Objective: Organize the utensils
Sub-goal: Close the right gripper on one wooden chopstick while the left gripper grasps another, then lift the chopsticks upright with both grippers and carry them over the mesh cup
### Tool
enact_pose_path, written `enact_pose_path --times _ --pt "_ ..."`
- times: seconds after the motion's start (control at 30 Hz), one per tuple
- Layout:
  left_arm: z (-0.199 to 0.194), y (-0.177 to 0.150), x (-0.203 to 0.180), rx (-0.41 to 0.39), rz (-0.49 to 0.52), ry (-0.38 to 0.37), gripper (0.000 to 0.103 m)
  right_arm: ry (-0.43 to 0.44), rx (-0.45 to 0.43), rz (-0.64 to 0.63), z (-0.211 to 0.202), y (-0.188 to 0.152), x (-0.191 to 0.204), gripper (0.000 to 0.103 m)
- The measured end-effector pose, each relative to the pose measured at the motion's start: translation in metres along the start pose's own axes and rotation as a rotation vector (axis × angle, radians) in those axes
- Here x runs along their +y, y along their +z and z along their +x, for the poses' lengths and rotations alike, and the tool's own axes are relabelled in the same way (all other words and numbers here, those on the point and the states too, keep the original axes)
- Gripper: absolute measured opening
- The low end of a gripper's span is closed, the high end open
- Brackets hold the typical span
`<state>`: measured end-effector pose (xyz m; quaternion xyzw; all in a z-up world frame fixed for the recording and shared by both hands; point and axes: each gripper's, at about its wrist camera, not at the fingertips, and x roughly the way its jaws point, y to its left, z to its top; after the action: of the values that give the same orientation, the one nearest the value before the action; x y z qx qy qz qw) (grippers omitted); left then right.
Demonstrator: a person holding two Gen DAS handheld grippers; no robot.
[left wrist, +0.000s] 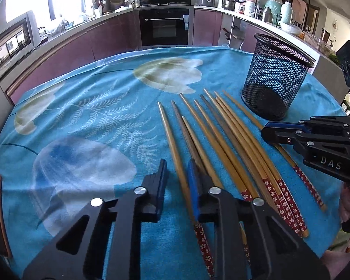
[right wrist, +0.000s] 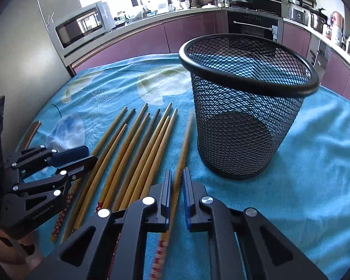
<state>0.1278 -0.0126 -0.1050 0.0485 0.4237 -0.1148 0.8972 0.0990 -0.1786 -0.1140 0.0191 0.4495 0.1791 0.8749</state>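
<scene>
Item: wooden chopsticks [left wrist: 219, 144], a fanned row on the desk [left wrist: 93, 98], which is covered by a blue floral cloth. All lie roughly parallel, thin tips pointing away from both claws towards the far desk edge, red-patterned handle ends nearest the claws.

Item: outermost chopstick [right wrist: 183, 149], set slightly apart from the row on the basket side. Its long axis runs straight ahead along the right claw's fingers, and its shaft passes between them. This alignment is the relation the coming pickup appears to turn on.

Item: right claw [right wrist: 176, 198]. Jaws narrowly parted with the shaft in the gap; whether the pads already touch the wood cannot be told, and the handle end below is blurred. It is the nearer claw to this stick and to the basket.

Item: black mesh basket [right wrist: 245, 126], upright, nothing inside as far as the mesh shows. Stands ahead and to the right of the right claw, just beyond the stick's far tip side.

Item: left claw [left wrist: 176, 186]. Jaws moderately open, holding nothing, low over the row's opposite edge; one chopstick's shaft runs lengthwise through its gap, untouched as far as can be seen.
</scene>
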Motion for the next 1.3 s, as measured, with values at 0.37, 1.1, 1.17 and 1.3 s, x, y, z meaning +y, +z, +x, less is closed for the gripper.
enact_pose_path --times 0.37,1.1,1.17,1.3 --pt "-0.026 0.001 0.002 -0.049 -0.039 -0.063 0.008 0.085 -0.094 -0.011 -0.038 -0.001 0.002 0.006" --pt "-0.161 0.079 -0.020 -0.382 -0.022 -0.323 0.008 0.151 -0.422 -0.044 -0.151 0.045 -0.020 0.006" --pt "-0.167 0.092 -0.026 -0.400 -0.023 -0.331 0.008 0.141 -0.442 -0.053 -0.159 0.052 -0.021 0.006" --pt "-0.176 0.115 -0.037 -0.438 -0.011 -0.348 0.008 0.127 -0.488 -0.058 -0.175 0.067 -0.029 0.006"
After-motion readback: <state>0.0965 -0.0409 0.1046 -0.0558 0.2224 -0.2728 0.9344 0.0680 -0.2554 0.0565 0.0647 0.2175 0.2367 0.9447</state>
